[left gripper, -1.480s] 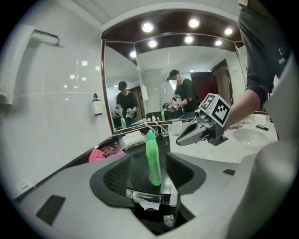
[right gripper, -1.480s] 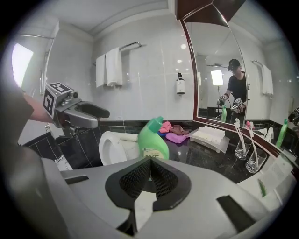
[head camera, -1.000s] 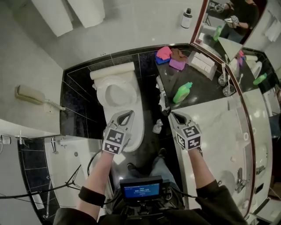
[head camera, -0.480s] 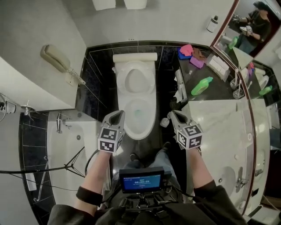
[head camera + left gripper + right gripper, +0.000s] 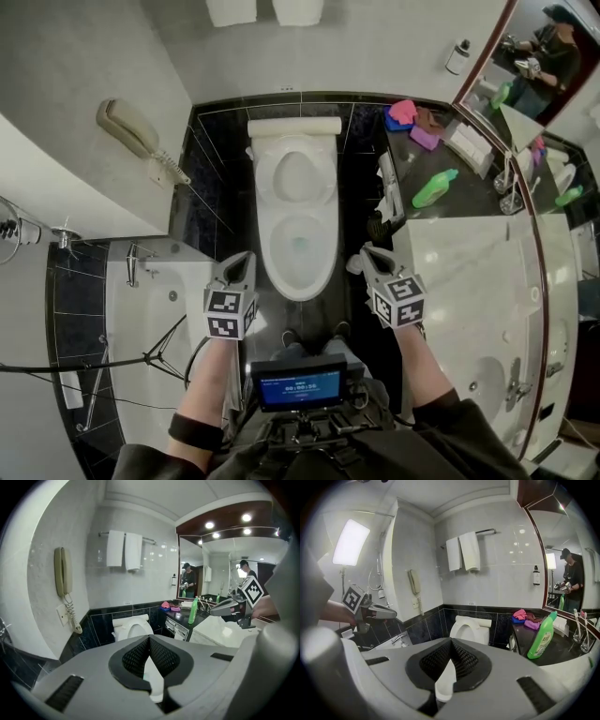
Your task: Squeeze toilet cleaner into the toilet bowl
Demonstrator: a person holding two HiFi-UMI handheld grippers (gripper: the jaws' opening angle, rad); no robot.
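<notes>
On the green cleaner bottle [image 5: 541, 637], a label with the lettering "AXE" can be read in the right gripper view; the smaller print below it cannot be made out. The bottle is stood upright on the dark bench [image 5: 469, 202] to the right of the toilet [image 5: 298, 220], well apart from both tools, and nothing is touching it. The left tool [image 5: 246, 257] is fully closed, its jaws brought together at the tips with nothing gripped between them. The right tool [image 5: 367, 251] is likewise fully closed and empty. Both tools are held in the air in front of the toilet, one at each side of the front rim of the bowl, and both are pointed toward the back wall. The toilet lid is raised and the bowl is exposed. Pink and purple cloths [image 5: 411, 116] are laid at the rear of the bench, below a large mirror [image 5: 539, 89]. Black tiles are fitted on the floor and lower wall, and pale tiles above. A wall telephone [image 5: 131, 131] is mounted to the left of the toilet, two white towels [image 5: 124, 550] are hung above it, and a bathtub [image 5: 141, 319] is set at the left.
</notes>
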